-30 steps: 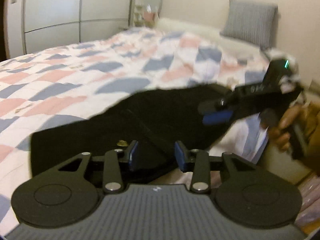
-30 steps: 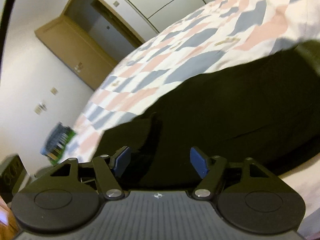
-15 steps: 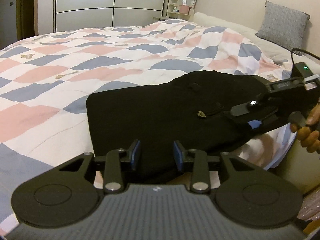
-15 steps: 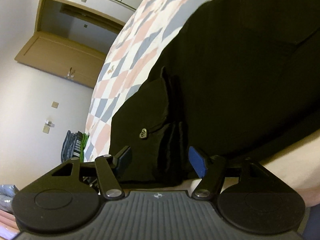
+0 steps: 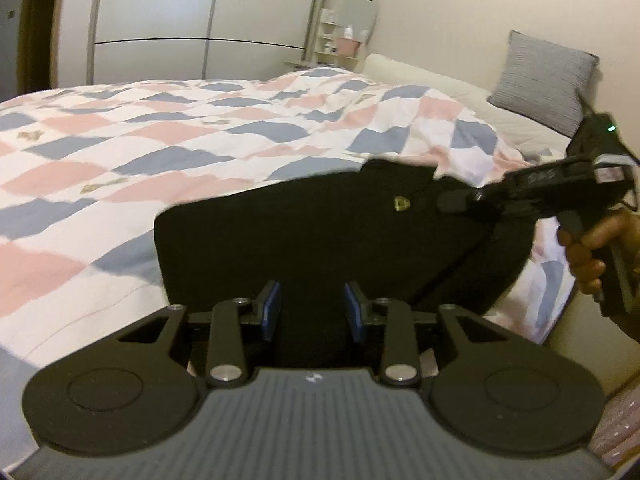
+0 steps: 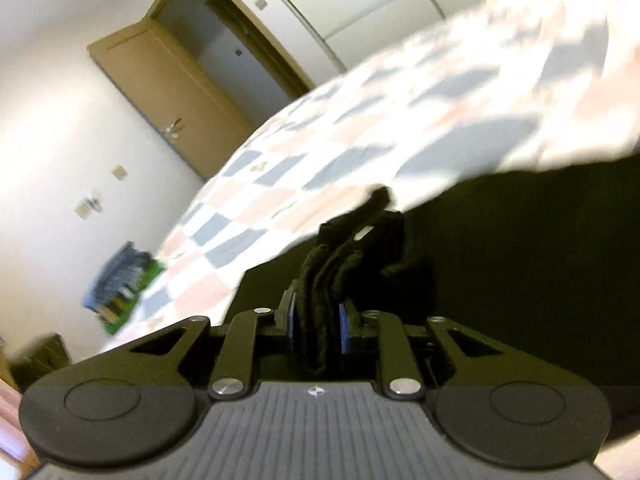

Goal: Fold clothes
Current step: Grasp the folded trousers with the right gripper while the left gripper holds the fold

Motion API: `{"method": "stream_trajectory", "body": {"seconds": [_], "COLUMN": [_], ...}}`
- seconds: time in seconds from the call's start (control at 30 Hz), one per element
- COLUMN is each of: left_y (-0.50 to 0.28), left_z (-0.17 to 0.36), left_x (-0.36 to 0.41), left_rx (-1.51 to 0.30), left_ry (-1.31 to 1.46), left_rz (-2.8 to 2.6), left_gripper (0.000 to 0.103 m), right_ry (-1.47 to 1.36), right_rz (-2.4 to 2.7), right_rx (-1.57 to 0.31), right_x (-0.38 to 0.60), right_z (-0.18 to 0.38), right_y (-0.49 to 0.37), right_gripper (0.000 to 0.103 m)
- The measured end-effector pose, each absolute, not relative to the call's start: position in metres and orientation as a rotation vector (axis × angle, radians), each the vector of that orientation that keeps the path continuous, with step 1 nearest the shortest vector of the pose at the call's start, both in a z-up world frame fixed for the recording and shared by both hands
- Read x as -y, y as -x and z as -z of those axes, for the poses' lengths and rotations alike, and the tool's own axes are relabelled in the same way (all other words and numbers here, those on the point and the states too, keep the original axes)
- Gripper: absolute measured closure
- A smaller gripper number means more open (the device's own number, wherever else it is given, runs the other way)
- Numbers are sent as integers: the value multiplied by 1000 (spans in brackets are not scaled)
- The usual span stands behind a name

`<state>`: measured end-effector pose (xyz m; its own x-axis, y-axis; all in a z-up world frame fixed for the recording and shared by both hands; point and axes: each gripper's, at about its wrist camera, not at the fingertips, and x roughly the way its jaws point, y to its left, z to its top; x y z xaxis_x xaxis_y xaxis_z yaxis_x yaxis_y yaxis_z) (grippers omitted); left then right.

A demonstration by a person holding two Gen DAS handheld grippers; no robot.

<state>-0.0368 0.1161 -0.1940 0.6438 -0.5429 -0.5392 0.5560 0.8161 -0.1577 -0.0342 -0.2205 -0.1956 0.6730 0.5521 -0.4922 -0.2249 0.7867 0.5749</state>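
On the bed (image 5: 168, 152), near its right edge, your black garment (image 5: 320, 240) lies on the checked quilt (image 5: 120, 168), a small gold emblem (image 5: 399, 203) facing up.

Right gripper (image 6: 316, 328): jaws now clamped on a bunched, several-layer fold of the black fabric. Half a second ago they stood open with that fold loose ahead of them. Right wrist view is motion-blurred and tilted; the wooden door (image 6: 168, 100) and a blue-green pile (image 6: 120, 288) off the bed's far side show at left.

Left gripper (image 5: 312, 312): jaws wide, nothing between the blue pads (image 5: 273, 312), hovering over the garment's near edge. The opening looks a bit wider than at 0.5 s ago.

From the left wrist view your right hand (image 5: 592, 248) holds its gripper at the garment's right side, and it sits higher in frame than before. The garment outline has changed too: the far right corner now reads as lifted or pulled, with quilt bunched beside it. The emblem has moved up-right in view.

Grey pillow (image 5: 548, 80) sits by the wall, wardrobe (image 5: 200, 24) behind the bed.
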Motion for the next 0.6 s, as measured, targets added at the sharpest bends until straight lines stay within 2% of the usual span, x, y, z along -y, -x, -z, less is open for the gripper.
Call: {"method": "stream_trajectory", "body": {"seconds": [0.2, 0.33, 0.43, 0.53, 0.6], "left_y": [28, 19, 5, -10, -7], "left_z": [201, 187, 188, 219, 220], "left_x": [-101, -105, -102, -95, -92], "left_rx": [-672, -649, -668, -765, -754], "left_ry": [-70, -60, -95, -115, -148], "left_rz": [633, 648, 634, 616, 617], "left_gripper": [83, 83, 83, 84, 85], "right_ry": [-556, -512, -502, -501, -500], "right_rz": [-291, -296, -282, -263, -250], "right_rx": [-834, -743, -741, -751, -758], "right_x": [252, 246, 244, 241, 240], "right_z": [261, 239, 241, 248, 252], "right_y": [32, 44, 45, 45, 46], "right_gripper": [85, 84, 84, 84, 84]}}
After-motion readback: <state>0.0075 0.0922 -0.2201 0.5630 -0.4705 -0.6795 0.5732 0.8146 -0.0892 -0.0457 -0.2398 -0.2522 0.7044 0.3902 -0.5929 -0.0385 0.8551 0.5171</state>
